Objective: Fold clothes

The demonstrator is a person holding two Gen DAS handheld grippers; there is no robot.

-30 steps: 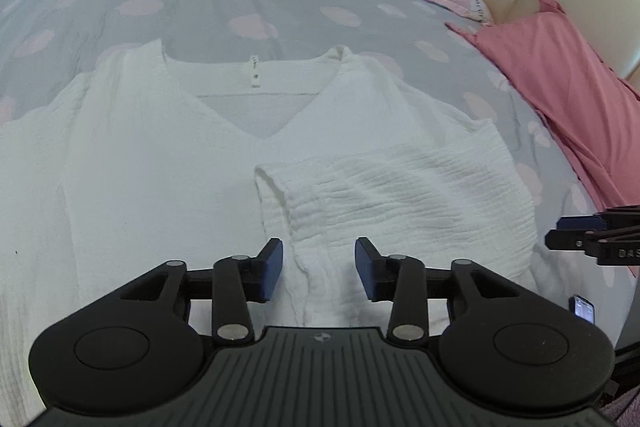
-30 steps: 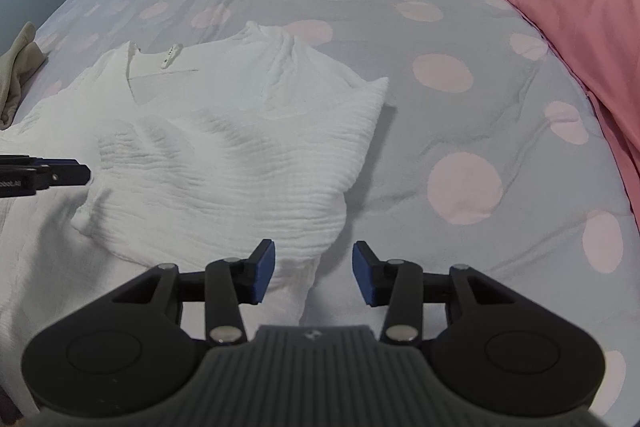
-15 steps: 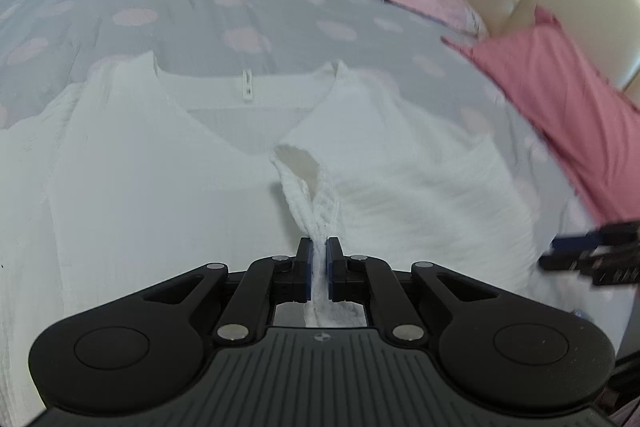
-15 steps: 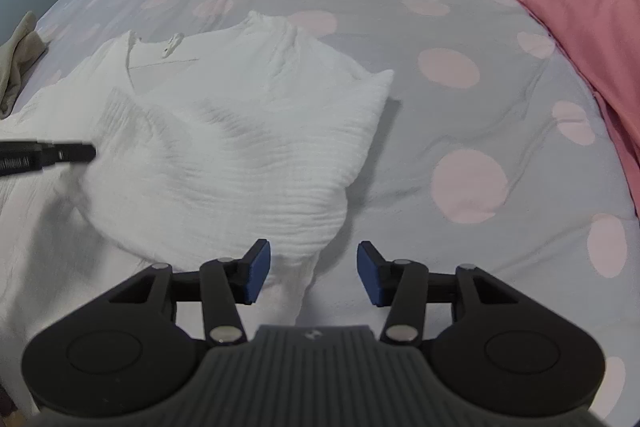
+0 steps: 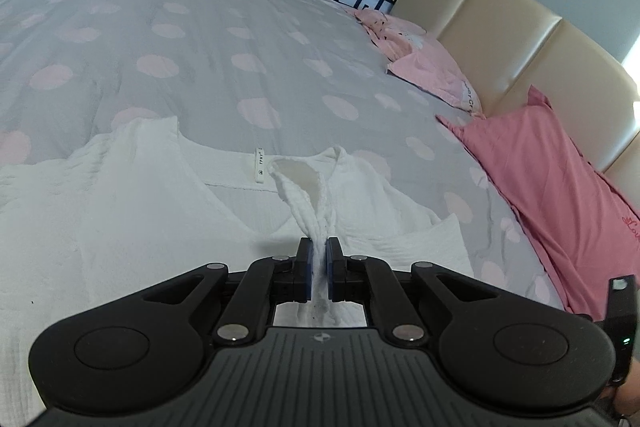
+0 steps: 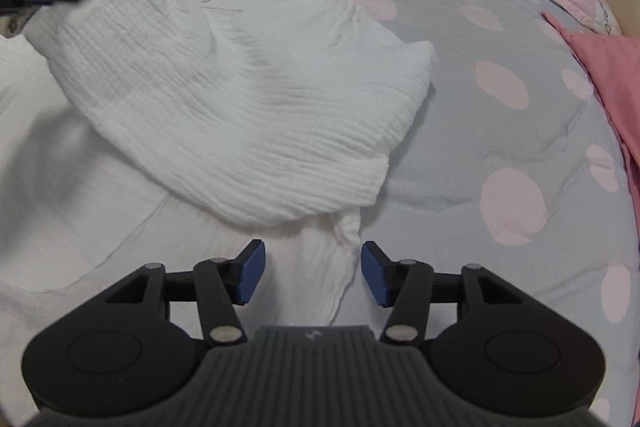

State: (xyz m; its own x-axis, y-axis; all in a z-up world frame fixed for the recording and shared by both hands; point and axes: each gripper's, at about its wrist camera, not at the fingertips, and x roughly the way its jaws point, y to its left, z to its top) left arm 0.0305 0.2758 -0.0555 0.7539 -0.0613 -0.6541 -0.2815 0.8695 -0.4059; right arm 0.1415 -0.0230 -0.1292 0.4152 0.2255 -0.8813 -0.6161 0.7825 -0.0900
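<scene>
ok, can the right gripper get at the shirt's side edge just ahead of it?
Probably yes: the right gripper is open, the white shirt edge lies between its jaws, nothing covering it.

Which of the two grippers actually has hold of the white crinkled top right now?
The left gripper: its blue pads are shut on a pinched-up sleeve of the white crinkle-cotton top. The right gripper hangs open over the top's edge, gripping nothing.

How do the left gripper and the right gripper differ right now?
The left gripper is shut, pinching the white top's sleeve and lifting it; the right gripper is open and holds nothing. The left sits near the neckline, the right over the top's side edge. Both have blue pads.
</scene>
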